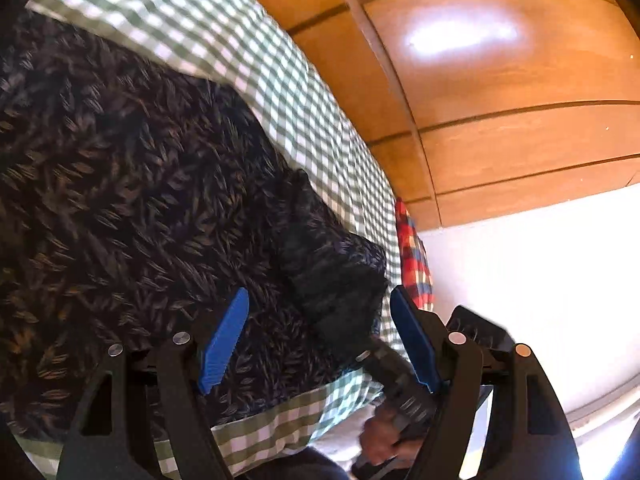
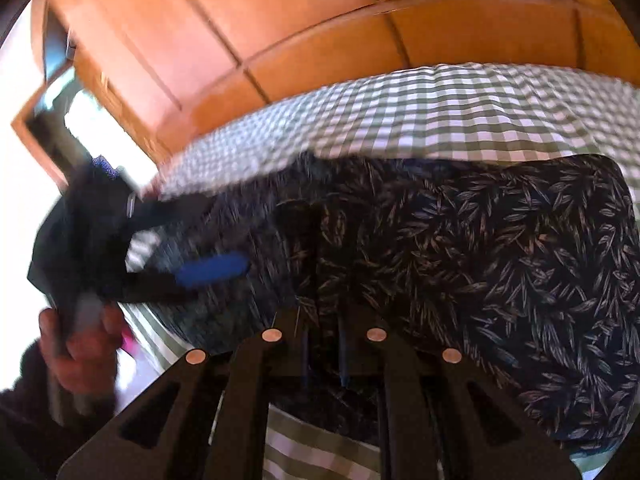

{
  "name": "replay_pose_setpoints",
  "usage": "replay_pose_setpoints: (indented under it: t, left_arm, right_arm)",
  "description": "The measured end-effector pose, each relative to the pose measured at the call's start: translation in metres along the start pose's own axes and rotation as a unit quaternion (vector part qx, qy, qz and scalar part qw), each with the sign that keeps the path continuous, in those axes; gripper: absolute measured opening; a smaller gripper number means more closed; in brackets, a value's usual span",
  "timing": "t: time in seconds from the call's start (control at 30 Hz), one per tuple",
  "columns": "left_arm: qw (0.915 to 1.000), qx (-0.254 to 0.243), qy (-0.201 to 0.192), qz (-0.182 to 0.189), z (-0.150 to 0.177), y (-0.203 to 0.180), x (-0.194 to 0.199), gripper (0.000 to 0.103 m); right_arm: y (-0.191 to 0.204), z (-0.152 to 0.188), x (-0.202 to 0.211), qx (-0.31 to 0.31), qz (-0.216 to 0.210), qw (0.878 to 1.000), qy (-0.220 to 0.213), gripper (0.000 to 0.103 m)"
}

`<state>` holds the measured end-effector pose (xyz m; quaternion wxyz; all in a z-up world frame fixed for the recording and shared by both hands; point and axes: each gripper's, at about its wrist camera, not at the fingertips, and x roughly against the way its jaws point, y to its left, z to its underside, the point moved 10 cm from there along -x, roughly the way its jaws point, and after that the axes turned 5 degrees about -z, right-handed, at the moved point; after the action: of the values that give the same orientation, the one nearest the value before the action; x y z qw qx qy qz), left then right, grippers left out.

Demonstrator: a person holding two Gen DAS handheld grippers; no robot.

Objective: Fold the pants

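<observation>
The dark navy pants with a pale leaf print (image 1: 132, 200) lie spread over a green-and-white checked bedsheet (image 1: 256, 64), and we see them again in the right wrist view (image 2: 500, 248), where a flat stretch of the cloth fills the right half of the picture. In the left wrist view a raised fold or bunch of the same fabric stands near the middle, too blurred for us to read its shape.

The left gripper (image 1: 320, 340) hangs over the pants with its blue-padded fingers (image 1: 224, 344) spread wide; fabric lies below the gap, but the pads press on nothing. In the right wrist view it shows only as a dark smear with one blue pad (image 2: 212, 270), with the hand (image 2: 80, 356) that holds it blurred at the left edge.

The right gripper (image 2: 324, 320) has its jaws drawn together. Its fingertips are lost against the dark cloth rising in front of them, so we cannot tell for certain whether fabric is pinched between them.

A red plaid cloth (image 1: 412, 256) shows at the sheet's far edge, mostly hidden. Orange-brown wooden panels (image 1: 500, 120) fill the background, cut off by the round lens border.
</observation>
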<state>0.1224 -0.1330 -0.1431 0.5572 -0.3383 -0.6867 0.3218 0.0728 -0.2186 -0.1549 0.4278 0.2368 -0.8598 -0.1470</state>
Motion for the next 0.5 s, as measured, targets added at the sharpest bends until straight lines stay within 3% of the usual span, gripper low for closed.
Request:
replay_pose_setpoints:
  t: [0.2,0.3,0.33,0.37,0.47,0.5]
  left_arm:
    - [0.9988,0.007,0.041,-0.025,0.003,0.004,-0.039,0.072]
    - [0.9976,0.000,0.054,-0.044,0.005,0.004,-0.056,0.070]
    - [0.9972,-0.007,0.057,-0.049,0.004,0.003,-0.061,0.064]
    - [0.9966,-0.015,0.058,-0.057,0.002,0.002,-0.067,0.058]
    - [0.9931,-0.049,0.060,-0.088,0.005,0.003,-0.077,0.014]
    - [0.9923,-0.061,0.054,-0.092,0.005,0.002,-0.075,0.012]
  right_arm:
    - [0.000,0.022,-0.008,0.032,0.012,0.999,0.011,0.014]
    - [0.002,0.024,-0.001,0.032,-0.005,0.999,0.014,0.027]
    - [0.004,0.022,0.001,0.030,-0.011,0.999,0.015,0.040]
    - [0.003,0.023,0.008,0.031,-0.014,0.999,0.013,0.043]
    - [-0.013,0.033,0.048,0.016,-0.012,1.000,0.004,0.043]
    - [-0.018,0.033,0.057,0.006,-0.009,1.000,-0.002,0.043]
